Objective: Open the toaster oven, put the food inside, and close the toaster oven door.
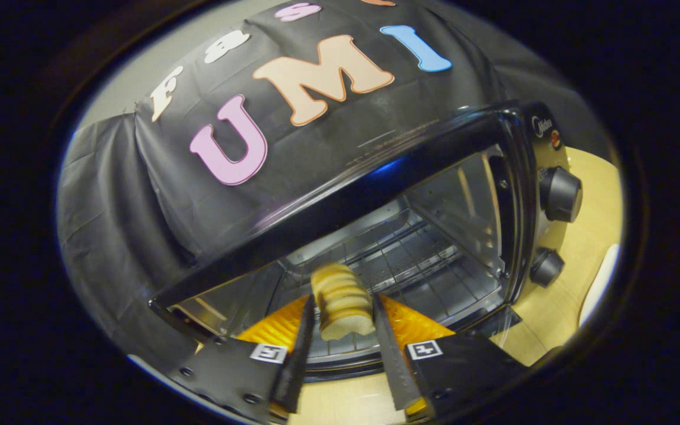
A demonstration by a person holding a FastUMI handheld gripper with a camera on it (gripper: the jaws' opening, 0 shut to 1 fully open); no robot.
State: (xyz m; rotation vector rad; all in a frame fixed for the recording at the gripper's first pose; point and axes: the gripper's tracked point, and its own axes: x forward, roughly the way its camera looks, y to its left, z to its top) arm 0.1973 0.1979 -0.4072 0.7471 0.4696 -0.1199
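The black toaster oven (375,195) stands tilted in my view with its door (496,326) swung down and open toward me. Its cavity shows a wire rack (411,265) and shiny metal walls. The food (343,301), a tan ridged piece of bread with a pale cut end, sits between my two fingers. My gripper (343,307) is shut on it, one finger pressing each side. The bread hangs over the lowered door at the mouth of the oven, just in front of the rack.
Two black knobs (561,193) (546,267) sit on the oven's right panel. The oven rests on a light wooden table (582,236). A white object (601,283) lies on the table to the right of the oven. Black cloth hangs behind the oven.
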